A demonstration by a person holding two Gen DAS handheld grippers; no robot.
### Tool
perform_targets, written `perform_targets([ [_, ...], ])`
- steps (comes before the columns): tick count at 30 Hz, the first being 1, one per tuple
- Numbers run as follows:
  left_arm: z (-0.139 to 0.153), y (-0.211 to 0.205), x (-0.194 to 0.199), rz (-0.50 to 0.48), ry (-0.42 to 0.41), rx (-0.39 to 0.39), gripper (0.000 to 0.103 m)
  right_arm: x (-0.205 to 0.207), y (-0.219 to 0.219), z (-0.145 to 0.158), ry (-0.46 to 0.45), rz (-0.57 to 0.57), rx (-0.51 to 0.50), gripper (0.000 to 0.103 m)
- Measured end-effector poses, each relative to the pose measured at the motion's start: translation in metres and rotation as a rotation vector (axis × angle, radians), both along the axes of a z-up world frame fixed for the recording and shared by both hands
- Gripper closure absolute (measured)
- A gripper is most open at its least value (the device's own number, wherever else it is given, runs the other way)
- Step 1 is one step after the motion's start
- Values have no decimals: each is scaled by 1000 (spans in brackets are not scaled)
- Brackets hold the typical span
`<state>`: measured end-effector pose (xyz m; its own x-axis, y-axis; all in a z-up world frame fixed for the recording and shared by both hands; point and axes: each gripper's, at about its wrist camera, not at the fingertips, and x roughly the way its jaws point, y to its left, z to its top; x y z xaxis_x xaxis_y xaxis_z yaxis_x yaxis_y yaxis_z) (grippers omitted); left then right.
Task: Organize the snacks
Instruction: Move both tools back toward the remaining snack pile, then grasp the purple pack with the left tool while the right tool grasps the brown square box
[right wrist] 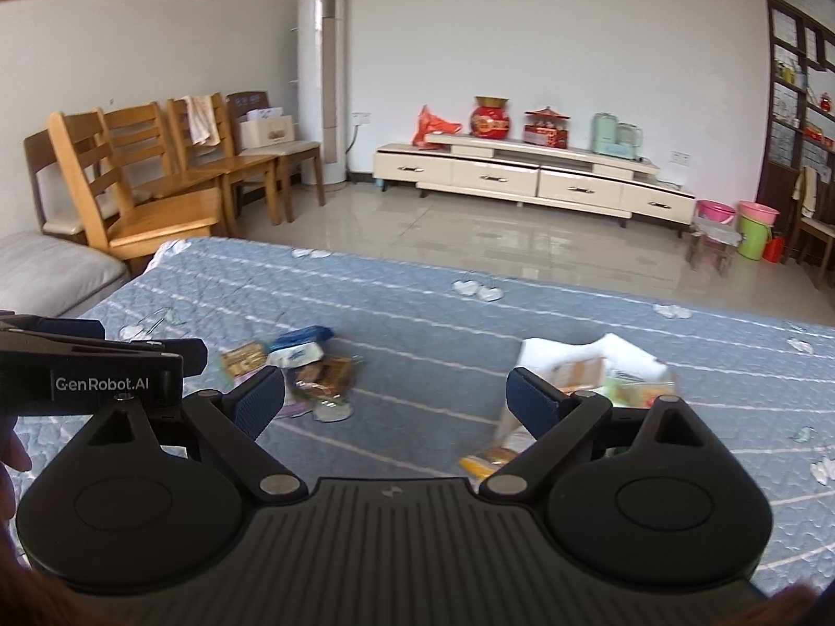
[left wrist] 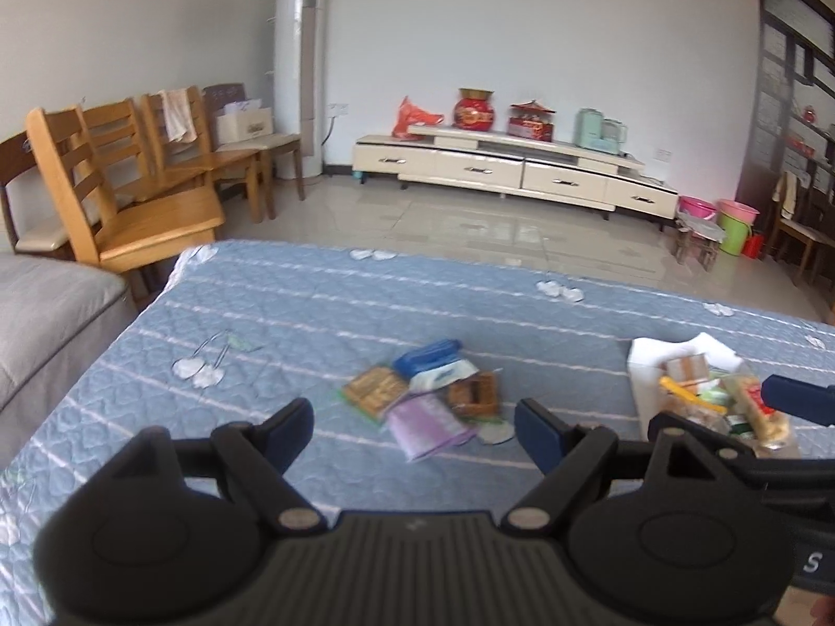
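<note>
From the left wrist, the black left gripper (left wrist: 415, 425) stands wide apart with nothing between its blue pads, over a blue quilted cover (left wrist: 271, 313). A loose pile of snack packets (left wrist: 422, 396) lies ahead; a white bag of snacks (left wrist: 699, 381) sits right.

From the right wrist, the right gripper (right wrist: 396, 399) gapes empty, its right finger (right wrist: 532, 401) before the bag.

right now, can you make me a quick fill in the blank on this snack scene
1. The loose snack packets lie on a quilted cover coloured ____.
2. The white box holding snacks sits to the ____ of the loose pile in the left wrist view.
3. Both the left tool and the right tool have their jaws ____.
4. The chairs by the wall are made of ____.

Missing words: blue; right; open; wood
</note>
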<state>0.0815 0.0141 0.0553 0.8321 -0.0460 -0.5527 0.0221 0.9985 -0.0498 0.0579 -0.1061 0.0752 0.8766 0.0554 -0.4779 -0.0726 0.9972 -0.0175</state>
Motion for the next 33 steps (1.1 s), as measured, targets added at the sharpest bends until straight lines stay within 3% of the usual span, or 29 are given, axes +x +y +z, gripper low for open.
perform_targets([
  [10,-50,28,32,91,121,-49,19,20,12,-20,47,39,7,0],
  [17,-75,9,79,126,175,-102,18,25,6,-32,56,32,19,0],
  [24,-94,-12,118,150,207,-67,17,28,-1,-38,50,26,25,0],
  [29,-98,-9,122,119,176,-80,16,34,1,-42,64,32,24,0],
  [33,-98,-3,116,61,179,-147,20,38,5,-46,78,34,37,0],
])
